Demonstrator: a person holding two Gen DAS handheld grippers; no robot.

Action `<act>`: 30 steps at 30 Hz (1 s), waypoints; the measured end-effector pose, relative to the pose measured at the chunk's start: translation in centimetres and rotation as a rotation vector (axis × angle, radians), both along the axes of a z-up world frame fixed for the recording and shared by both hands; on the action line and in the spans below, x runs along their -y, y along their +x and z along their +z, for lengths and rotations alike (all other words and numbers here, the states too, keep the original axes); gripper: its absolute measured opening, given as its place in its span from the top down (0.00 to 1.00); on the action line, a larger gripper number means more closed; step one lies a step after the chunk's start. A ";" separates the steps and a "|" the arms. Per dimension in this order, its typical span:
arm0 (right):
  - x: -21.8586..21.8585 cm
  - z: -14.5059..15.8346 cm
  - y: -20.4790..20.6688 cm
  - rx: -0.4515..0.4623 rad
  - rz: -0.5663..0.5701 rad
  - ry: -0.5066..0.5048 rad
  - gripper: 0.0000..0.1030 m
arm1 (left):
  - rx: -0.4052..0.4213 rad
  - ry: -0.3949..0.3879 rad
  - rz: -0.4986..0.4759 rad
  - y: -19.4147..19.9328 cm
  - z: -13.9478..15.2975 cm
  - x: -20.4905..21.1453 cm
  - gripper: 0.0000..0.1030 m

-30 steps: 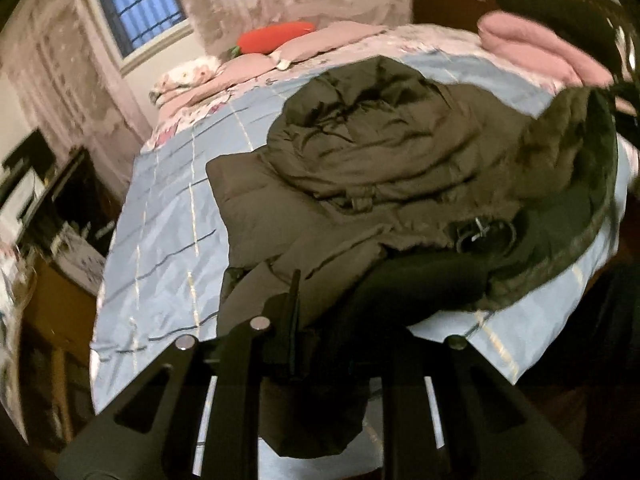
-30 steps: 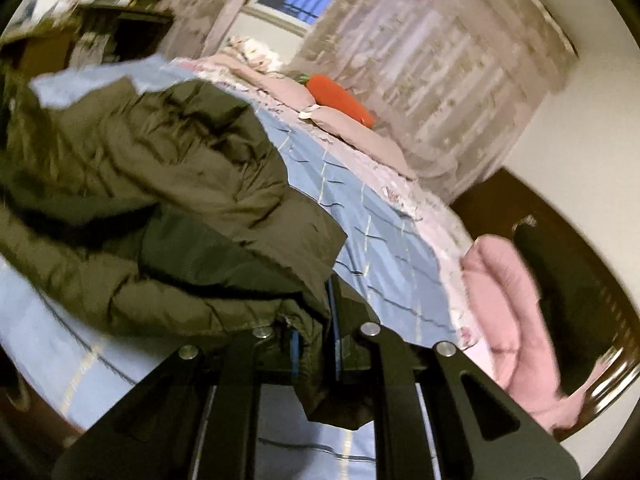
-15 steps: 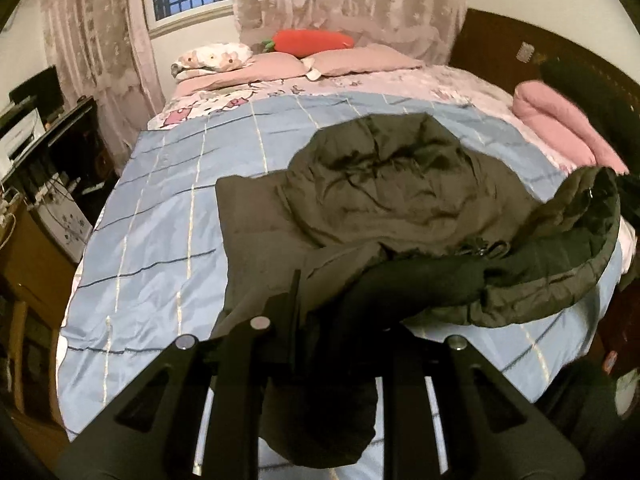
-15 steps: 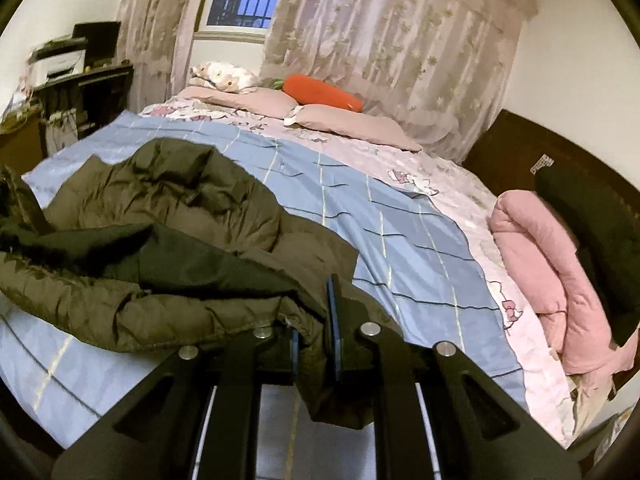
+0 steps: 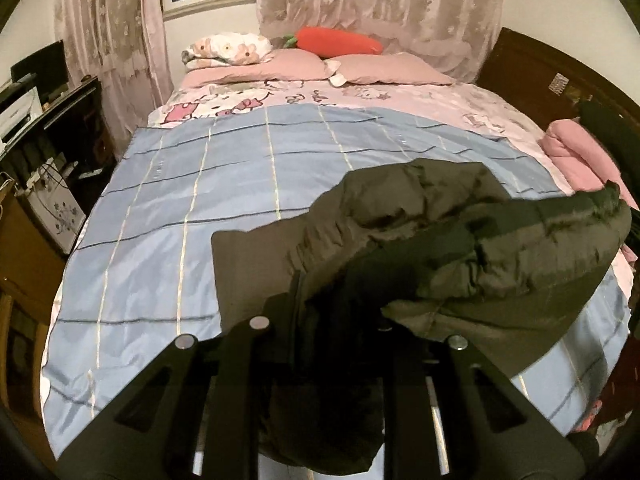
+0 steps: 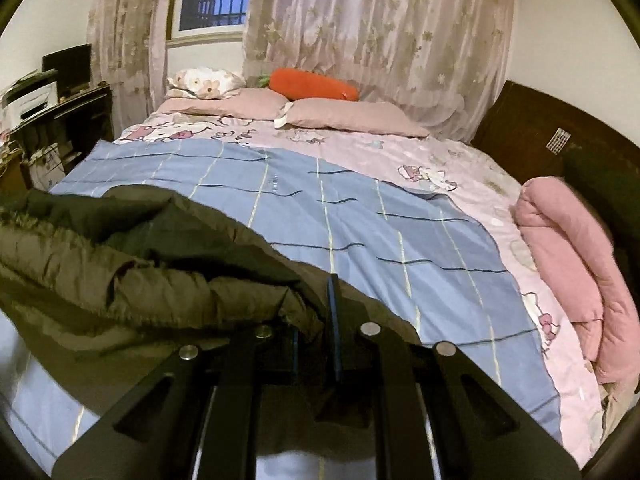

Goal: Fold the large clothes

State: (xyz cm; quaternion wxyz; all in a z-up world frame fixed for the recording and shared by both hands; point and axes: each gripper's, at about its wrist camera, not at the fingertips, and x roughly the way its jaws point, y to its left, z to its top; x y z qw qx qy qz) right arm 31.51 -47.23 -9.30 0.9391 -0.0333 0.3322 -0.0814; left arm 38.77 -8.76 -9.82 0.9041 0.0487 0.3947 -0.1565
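Observation:
A big dark olive padded jacket [image 5: 460, 240] lies bunched at the near edge of the bed, over the blue checked cover [image 5: 192, 208]. My left gripper [image 5: 320, 304] is shut on a dark fold of the jacket, which drapes over and hides its right finger. In the right wrist view the same jacket [image 6: 140, 264] stretches off to the left. My right gripper [image 6: 316, 320] is shut on its edge, with cloth pinched between the blue-edged pads. Both grippers hold the jacket lifted a little off the cover.
Pink pillows [image 5: 384, 68] and an orange carrot cushion [image 6: 312, 84] lie at the head of the bed. A folded pink quilt [image 6: 572, 248] sits on the right side by the dark headboard [image 6: 540, 136]. A dark desk with clutter [image 5: 44, 120] stands left of the bed.
Both views have rolled level and pulled back from the bed. The jacket has been dragged toward the near edge, leaving more blue cover bare behind it. Both grips stayed shut.

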 end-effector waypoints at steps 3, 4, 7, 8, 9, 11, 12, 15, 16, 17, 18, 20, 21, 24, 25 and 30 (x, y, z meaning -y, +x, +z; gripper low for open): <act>0.2 -1.1 3.3 -0.024 -0.009 0.005 0.88 | -0.022 0.013 0.006 2.9 -1.2 0.5 0.83; 0.4 -1.4 4.1 -0.030 -0.011 0.005 0.88 | -0.033 0.017 0.008 4.1 -1.7 0.7 0.83; 0.6 -2.8 7.2 -0.056 -0.018 -0.002 0.88 | -0.056 0.025 0.016 7.0 -3.0 1.1 0.82; 0.8 -3.4 8.3 -0.067 -0.023 -0.005 0.88 | -0.061 0.031 0.018 7.8 -3.5 1.3 0.82; 0.9 -4.1 9.4 -0.081 -0.026 -0.005 0.88 | -0.066 0.038 0.020 8.9 -4.1 1.5 0.81; 1.3 -5.3 11.1 -0.105 -0.031 -0.003 0.88 | -0.074 0.049 0.028 10.3 -4.9 1.8 0.79; 1.4 -6.0 11.9 -0.118 -0.036 -0.003 0.88 | -0.083 0.050 0.033 11.1 -5.4 1.8 0.78; 1.6 -7.6 13.8 -0.138 -0.050 -0.002 0.88 | -0.095 0.049 0.051 12.9 -7.1 1.9 0.73; 1.6 -7.9 14.3 -0.137 -0.055 -0.001 0.88 | -0.091 0.053 0.058 13.1 -7.5 1.9 0.68; 1.5 -8.2 14.7 -0.137 -0.060 0.002 0.86 | -0.086 0.057 0.068 13.4 -7.8 1.9 0.64; 1.5 -8.5 14.9 -0.138 -0.063 0.005 0.85 | -0.073 0.068 0.094 13.6 -8.3 1.8 0.51; 1.6 -9.3 15.5 -0.154 -0.061 0.018 0.83 | -0.060 0.068 0.139 14.0 -9.0 1.2 0.30; 1.6 -9.5 15.5 -0.154 -0.063 0.020 0.82 | -0.062 0.057 0.173 14.1 -9.5 0.7 0.17; 1.4 -9.7 15.0 -0.132 -0.064 0.017 0.80 | -0.058 0.018 0.193 14.1 -10.1 -0.1 0.11; 1.6 -9.7 14.9 -0.130 -0.065 0.020 0.79 | -0.045 0.028 0.189 13.9 -10.0 -0.1 0.09; 3.9 -7.0 13.2 -0.064 -0.095 0.192 0.65 | 0.052 0.041 0.212 12.5 -7.1 -0.5 0.02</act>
